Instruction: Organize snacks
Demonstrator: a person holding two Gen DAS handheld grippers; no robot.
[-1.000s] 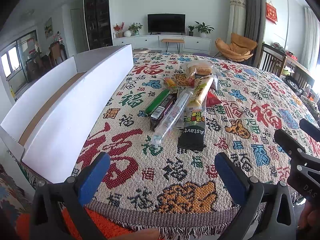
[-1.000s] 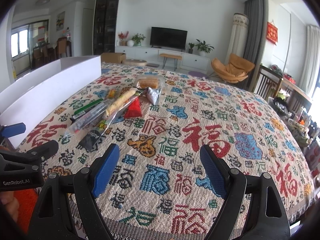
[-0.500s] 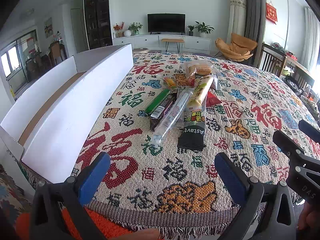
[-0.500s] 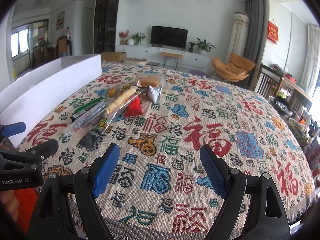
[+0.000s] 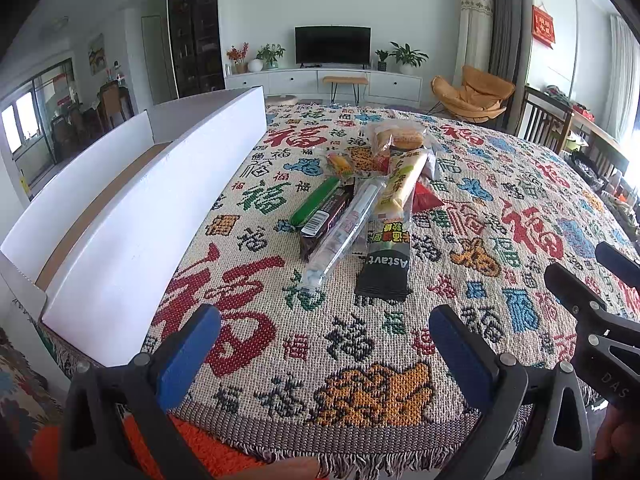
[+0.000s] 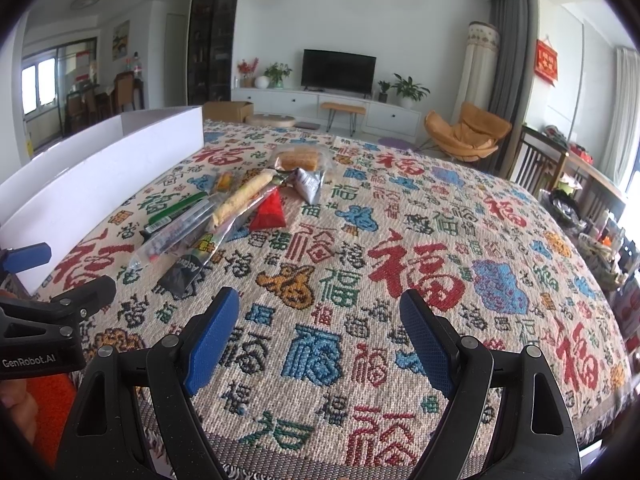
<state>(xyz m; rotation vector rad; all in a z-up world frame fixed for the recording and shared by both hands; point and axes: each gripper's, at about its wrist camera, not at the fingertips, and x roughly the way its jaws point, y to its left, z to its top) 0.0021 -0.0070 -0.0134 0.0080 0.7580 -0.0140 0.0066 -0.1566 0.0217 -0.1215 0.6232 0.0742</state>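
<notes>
A bench under a patterned woven cloth carried a white box at left and piled snack packets at centre.

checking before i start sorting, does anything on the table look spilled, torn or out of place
Nothing looks spilled or torn. The snacks lie in a loose overlapping heap on the patterned cloth, none yet in the white box beside them. A long clear packet rests across the black packet. Both grippers, left and right, are open and empty.
</notes>
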